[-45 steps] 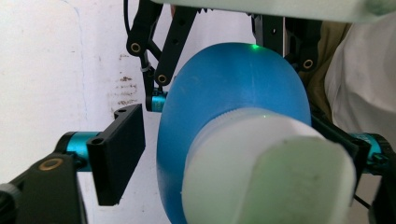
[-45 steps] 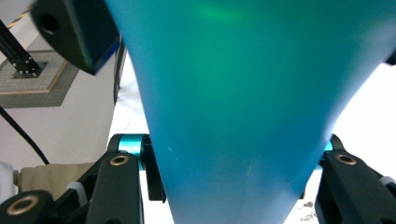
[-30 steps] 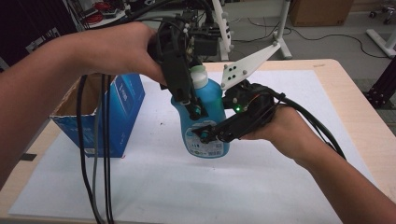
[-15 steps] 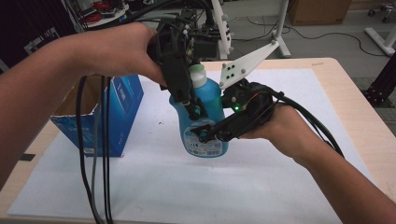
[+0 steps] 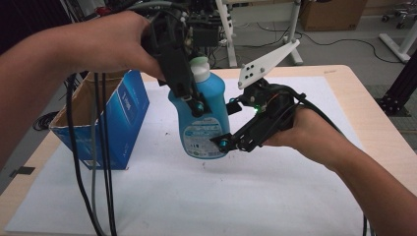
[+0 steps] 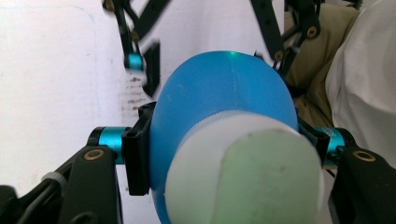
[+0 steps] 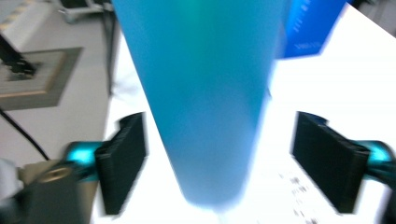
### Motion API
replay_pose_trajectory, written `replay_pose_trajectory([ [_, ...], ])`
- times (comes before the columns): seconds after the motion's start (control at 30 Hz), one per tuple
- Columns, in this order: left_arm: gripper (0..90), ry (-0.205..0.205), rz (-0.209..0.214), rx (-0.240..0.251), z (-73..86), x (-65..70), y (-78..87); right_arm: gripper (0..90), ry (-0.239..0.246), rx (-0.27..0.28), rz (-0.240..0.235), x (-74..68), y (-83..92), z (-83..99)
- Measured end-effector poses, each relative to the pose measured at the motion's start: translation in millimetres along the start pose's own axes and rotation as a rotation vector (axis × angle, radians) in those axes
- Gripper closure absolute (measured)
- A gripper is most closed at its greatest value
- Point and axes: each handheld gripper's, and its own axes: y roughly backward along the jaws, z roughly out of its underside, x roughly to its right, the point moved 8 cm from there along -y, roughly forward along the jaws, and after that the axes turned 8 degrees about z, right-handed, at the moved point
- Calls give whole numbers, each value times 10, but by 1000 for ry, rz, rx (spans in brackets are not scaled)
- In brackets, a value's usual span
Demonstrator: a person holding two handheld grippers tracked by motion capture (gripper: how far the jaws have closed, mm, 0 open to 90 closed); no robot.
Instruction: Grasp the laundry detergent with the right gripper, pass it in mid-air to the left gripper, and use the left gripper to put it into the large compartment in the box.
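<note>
Left tongs (image 5: 189, 93): came down from above, jaws clamped on the upper body of the blue detergent bottle (image 5: 202, 118), just below its pale cap (image 5: 199, 66). In the left gripper view, the pads (image 6: 136, 154) pressed against both sides of the bottle, with the cap nearest the camera.

Right tongs (image 5: 231, 125): reached in level from the bottle's right side, at the height of its lower half. The jaws had just been opening. In the right gripper view, the bottle stood between the pads (image 7: 125, 158) with a clear gap on each side; nothing was gripped.

Blue detergent bottle: held upright by the left tongs alone. Its white label (image 5: 199, 140) sat below the left tongs and just beside the tip of the right tongs. Whether its base touched the surface below could not be determined.

Blue carton (image 5: 115, 123): stood open-topped on the far side of the left tongs from the right tongs, near the bottle but apart from it.

White sheet (image 5: 246, 196): covered the table (image 5: 378, 118) beneath both tongs.

Cables (image 5: 101, 172): hung from the left tongs and passed in front of the carton.

Grey plate (image 5: 265, 61): rose from the top of the right tongs, behind the bottle.
</note>
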Motion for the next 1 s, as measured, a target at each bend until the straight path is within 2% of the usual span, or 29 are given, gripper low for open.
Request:
replay_pose_trajectory([
  [0.07, 377, 10, -12, -5, 24, -7, 63, 122, 11, -21, 23, 32, 33, 33],
  [0.17, 377, 32, -30, 1, 55, -21, 152, 122, -9, -101, 56, 91, 82, 116],
  [0.2, 377, 47, -37, 5, 72, -28, 199, 122, 8, -124, 51, 94, 103, 140],
  [0.27, 376, 72, -49, 20, 97, -47, 288, 122, 73, -165, 36, 89, 171, 193],
  [0.3, 376, 84, -55, 28, 109, -58, 331, 122, 104, -200, 56, 102, 217, 230],
  [0.33, 376, 97, -62, 36, 120, -68, 372, 122, 109, -228, 55, 105, 251, 261],
  [0.37, 376, 109, -70, 37, 133, -80, 414, 122, 118, -248, 27, 97, 288, 291],
  [0.43, 376, 141, -86, 36, 160, -107, 485, 119, 99, -283, 1, 89, 361, 340],
  [0.47, 376, 161, -94, 37, 174, -123, 515, 58, 90, -306, -12, 91, 391, 372],
  [0.5, 376, 169, -102, 39, 183, -139, 537, 5, 94, -341, -2, 110, 419, 412],
  [0.57, 376, 200, -117, 47, 219, -177, 589, 6, 83, -379, 25, 161, 486, 468],
  [0.67, 376, 247, -133, 50, 299, -237, 663, 7, 66, -394, 55, 224, 613, 520],
  [0.73, 376, 276, -141, 56, 341, -266, 688, 7, 52, -422, 31, 224, 703, 560],
  [0.8, 376, 305, -148, 52, 387, -290, 707, 7, 64, -434, 63, 256, 828, 595],
  [0.83, 376, 318, -148, 56, 406, -301, 716, 11, 42, -444, 83, 271, 881, 608],
  [0.9, 376, 353, -150, 67, 457, -329, 754, 16, -9, -464, 92, 297, 976, 645],
  [1.0, 376, 376, -166, 77, 506, -348, 824, 16, 8, -477, 118, 313, 1087, 696],
])
